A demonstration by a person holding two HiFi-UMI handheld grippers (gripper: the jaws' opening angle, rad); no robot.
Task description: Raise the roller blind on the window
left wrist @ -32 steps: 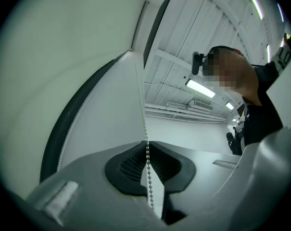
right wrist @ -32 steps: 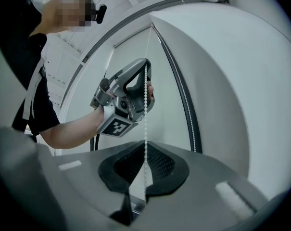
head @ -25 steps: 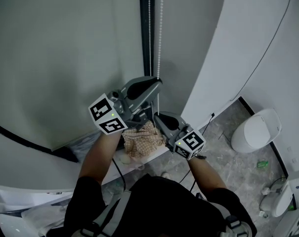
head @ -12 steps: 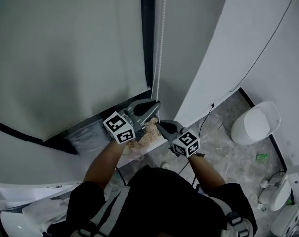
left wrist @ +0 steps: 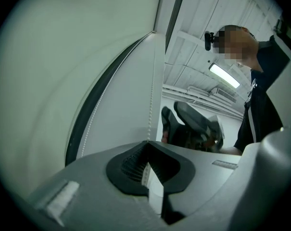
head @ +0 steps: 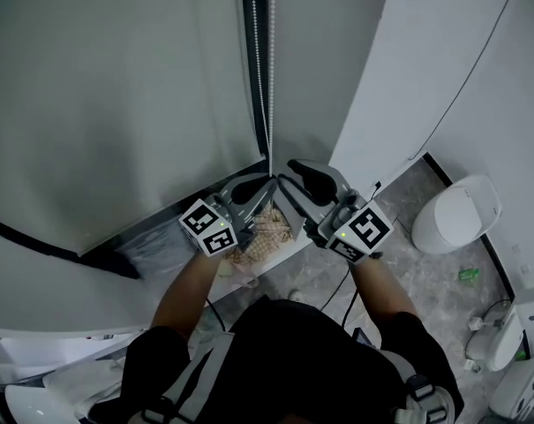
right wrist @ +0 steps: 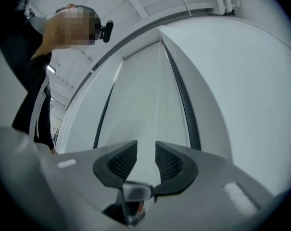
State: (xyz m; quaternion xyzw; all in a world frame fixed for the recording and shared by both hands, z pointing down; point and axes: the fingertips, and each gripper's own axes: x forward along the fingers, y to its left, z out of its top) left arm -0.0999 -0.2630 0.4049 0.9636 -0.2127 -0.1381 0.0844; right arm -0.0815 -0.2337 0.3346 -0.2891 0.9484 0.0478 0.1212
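From the head view the roller blind (head: 116, 104) hangs low over the window, left of a dark frame (head: 260, 60), its hem near the window's bottom, so most of the raising looks undone. The bead chain (head: 272, 78) drops beside that frame to the left claw (head: 267, 184). The right claw (head: 295, 177) sits just beside it on the right, with a checked cloth (head: 265, 232) lying below them. To do this pull well, I judge the left should hold firm while the right takes the same strand higher up. The right should then close fully on the beads and draw straight down along the chain, not out from the wall. The roller at the top is cut off, and which of the two strands lifts the blind cannot be told. In the left gripper view the left claw (left wrist: 147, 142) is pressed together on the bead chain (left wrist: 151, 100), which runs straight down into the pads. In the right gripper view the right claw (right wrist: 146, 150) stands apart, its jaws having just been opening. Only a faint pale line, perhaps the chain, rises from the gap, and no pad touches it. Beads there are too faint to make out.
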